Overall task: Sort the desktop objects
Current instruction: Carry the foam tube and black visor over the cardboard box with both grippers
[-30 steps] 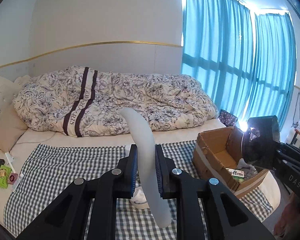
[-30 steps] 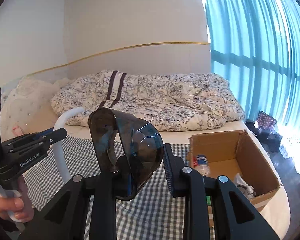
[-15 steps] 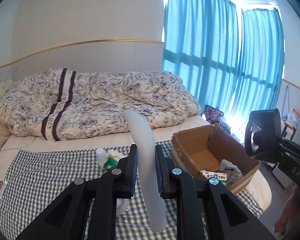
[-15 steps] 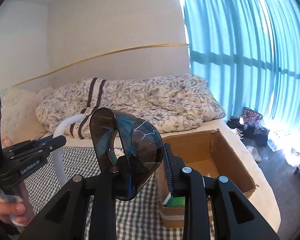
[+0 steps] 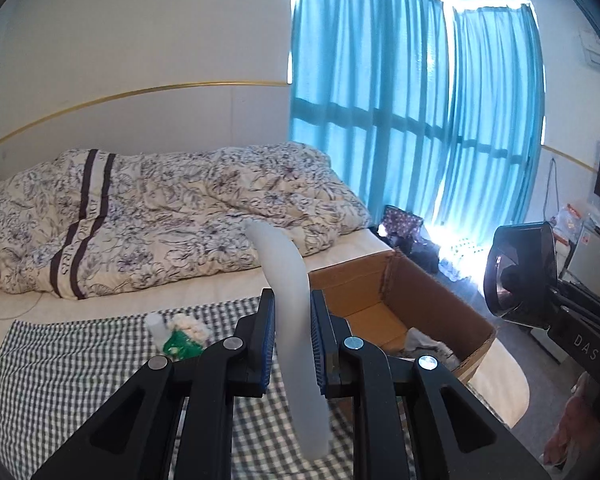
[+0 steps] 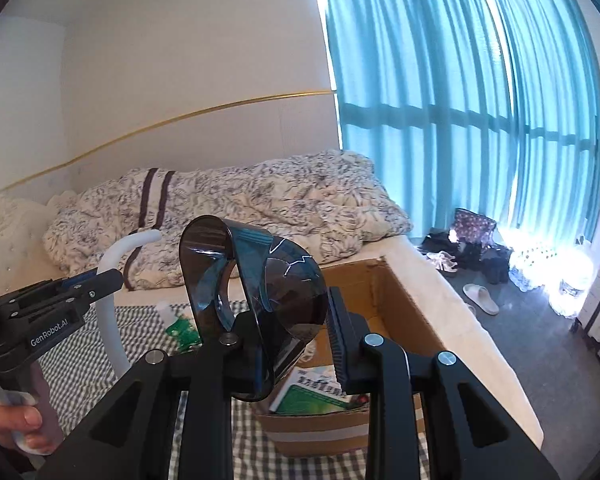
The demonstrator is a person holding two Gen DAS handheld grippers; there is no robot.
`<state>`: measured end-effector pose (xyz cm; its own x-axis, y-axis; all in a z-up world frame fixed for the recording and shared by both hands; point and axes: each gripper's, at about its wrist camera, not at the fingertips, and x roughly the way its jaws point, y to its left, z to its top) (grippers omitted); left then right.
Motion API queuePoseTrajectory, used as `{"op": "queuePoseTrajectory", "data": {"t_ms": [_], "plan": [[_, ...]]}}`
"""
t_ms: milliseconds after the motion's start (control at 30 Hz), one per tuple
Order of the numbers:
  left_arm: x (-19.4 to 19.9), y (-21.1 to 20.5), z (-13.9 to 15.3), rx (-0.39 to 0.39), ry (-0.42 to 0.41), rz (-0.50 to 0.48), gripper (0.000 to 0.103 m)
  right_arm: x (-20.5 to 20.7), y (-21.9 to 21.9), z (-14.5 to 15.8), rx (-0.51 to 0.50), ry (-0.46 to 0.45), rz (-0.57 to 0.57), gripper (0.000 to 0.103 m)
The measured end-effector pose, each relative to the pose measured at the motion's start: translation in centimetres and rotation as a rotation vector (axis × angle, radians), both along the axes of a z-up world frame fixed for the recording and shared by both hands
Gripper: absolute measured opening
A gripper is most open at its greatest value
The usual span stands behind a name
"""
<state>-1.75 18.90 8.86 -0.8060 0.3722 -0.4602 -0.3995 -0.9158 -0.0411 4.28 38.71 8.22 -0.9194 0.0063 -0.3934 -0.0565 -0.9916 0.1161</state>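
Observation:
My left gripper (image 5: 292, 314) is shut on a white curved tube (image 5: 286, 276), which arcs up and away from the jaws above the checked cloth (image 5: 72, 356). From the right wrist view, the left gripper (image 6: 90, 282) and its tube (image 6: 110, 268) are at the left. My right gripper (image 6: 290, 322) is shut on a dark translucent curved plastic piece (image 6: 256, 268), held just above the near-left corner of an open cardboard box (image 6: 396, 304). The left wrist view shows the box (image 5: 404, 294) right of centre and the dark piece (image 5: 516, 272) at the far right.
In the box lie a green-and-white booklet (image 6: 314, 394) and a crumpled white item (image 5: 424, 340). A white bottle (image 5: 156, 324) and green packet (image 5: 180, 344) rest on the cloth. A floral duvet (image 5: 160, 224) fills the back. Slippers (image 6: 480, 298) lie on the floor right of the bed.
Both grippers have swung right, toward the cardboard box, which now sits nearer and more central. The tube and the dark piece stay held as before.

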Motion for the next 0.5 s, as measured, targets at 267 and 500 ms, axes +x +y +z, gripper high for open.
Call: {"op": "queuePoseTrajectory", "data": {"t_ms": [267, 500], "plan": [[-1.0, 4.2, -0.1, -0.011, -0.007, -0.059, 0.017, -0.8, 3.7, -0.7, -0.033, -0.014, -0.042, 0.025], [-2.2, 7.9, -1.0, -0.030, -0.017, -0.099, 0.017, -2.3, 6.4, -1.6, -0.054, -0.036, -0.061, 0.025]]}}
